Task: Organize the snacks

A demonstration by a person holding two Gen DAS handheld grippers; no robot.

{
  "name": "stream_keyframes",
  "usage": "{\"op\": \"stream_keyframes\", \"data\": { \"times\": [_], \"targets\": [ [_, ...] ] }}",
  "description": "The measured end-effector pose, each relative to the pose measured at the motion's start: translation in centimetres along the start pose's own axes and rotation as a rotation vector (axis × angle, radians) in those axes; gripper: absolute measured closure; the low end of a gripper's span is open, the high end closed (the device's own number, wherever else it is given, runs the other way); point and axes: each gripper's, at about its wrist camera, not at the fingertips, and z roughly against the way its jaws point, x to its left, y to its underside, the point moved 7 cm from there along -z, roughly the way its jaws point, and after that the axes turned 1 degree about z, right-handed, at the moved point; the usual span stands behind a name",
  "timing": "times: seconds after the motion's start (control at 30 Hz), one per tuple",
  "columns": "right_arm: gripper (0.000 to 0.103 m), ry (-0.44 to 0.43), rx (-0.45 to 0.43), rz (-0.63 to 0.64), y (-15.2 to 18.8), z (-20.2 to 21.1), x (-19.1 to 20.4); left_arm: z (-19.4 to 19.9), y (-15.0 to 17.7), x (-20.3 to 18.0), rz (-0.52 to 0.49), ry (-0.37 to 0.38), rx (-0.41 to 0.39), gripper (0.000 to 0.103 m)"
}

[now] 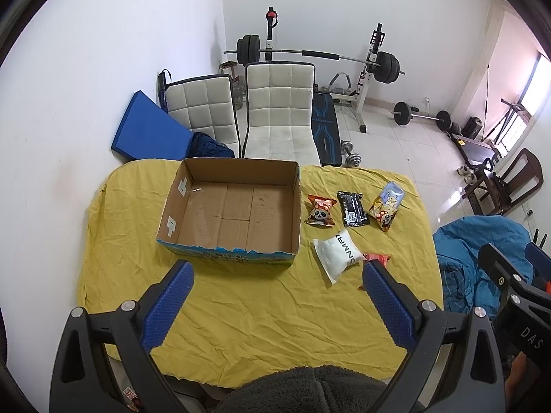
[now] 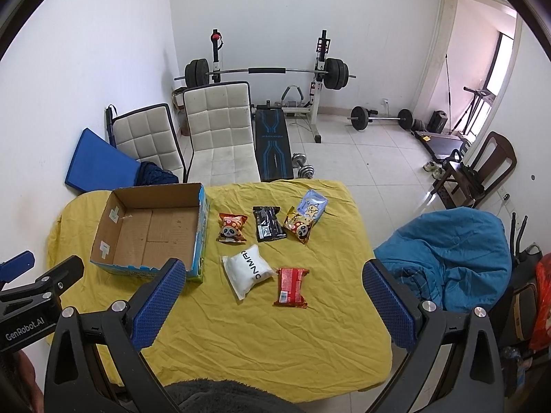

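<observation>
While both grippers hang above the near edge, the table, draped in a wrinkled yellow cloth, carries everything the task concerns. Largest upon it is the cardboard box, standing open-topped at the far left with nothing inside; its bare floor is fully visible from the left wrist view. To the right of the box lie six snack packets, all apart from the box. Nearest the person are the white pouch and, just beside it, the red bar. Farther back, in a row, lie the orange panda bag, the black packet, and a second panda bag with the blue pouch touching or overlapping it. The left gripper is spread wide and holds nothing; the right gripper likewise gapes empty, poised short of the white pouch and red bar. Judged from this arrangement, sorting has not begun: no packet is boxed, and all six remain to be moved.
</observation>
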Motion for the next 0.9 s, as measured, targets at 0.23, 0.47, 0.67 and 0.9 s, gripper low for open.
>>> {"op": "stream_keyframes", "data": {
  "times": [0.23, 0.47, 0.67, 0.9],
  "targets": [
    [0.000, -0.001, -0.002, -0.003, -0.1, -0.2, -0.1, -0.1, -0.1, -0.4, -0.003, -0.001, -0.002, 0.002],
    [0.000, -0.010, 0.000, -0.009, -0.4, -0.5, -0.2, -0.3, 0.0, -0.4, -0.007, 0.002, 0.001, 0.002],
    [0.000, 0.007, 0.040, -0.037, -0.8, -4.2, -2.1, -2.6, -0.7, -1.1, -0.023, 0.008, 0.019, 0.002],
    [0.000, 0.012, 0.263, -0.084, 1.9, -18.0, -5.9, -11.1, -2.1, -4.3, -0.025, 0.056, 0.111, 0.002]
  ]
}}
